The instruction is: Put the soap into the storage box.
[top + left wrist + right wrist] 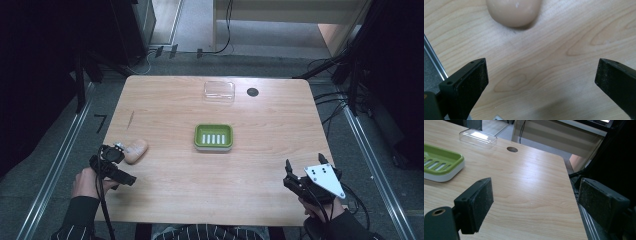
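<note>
**Left gripper beside the soap**

While its jaws stand spread, the left gripper hovers just short of the pale beige rounded soap bar on the wooden surface's left side; the right gripper, also spread, holds nothing.

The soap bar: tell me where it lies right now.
In the high view the soap bar lies on the table's left side, just ahead of the open left gripper, left of the green soap dish.

High view: overhead, facing forward and down, whole table. Left gripper view: very close above wood, facing soap. Right gripper view: low at near edge, shares green dish with high view.
</note>
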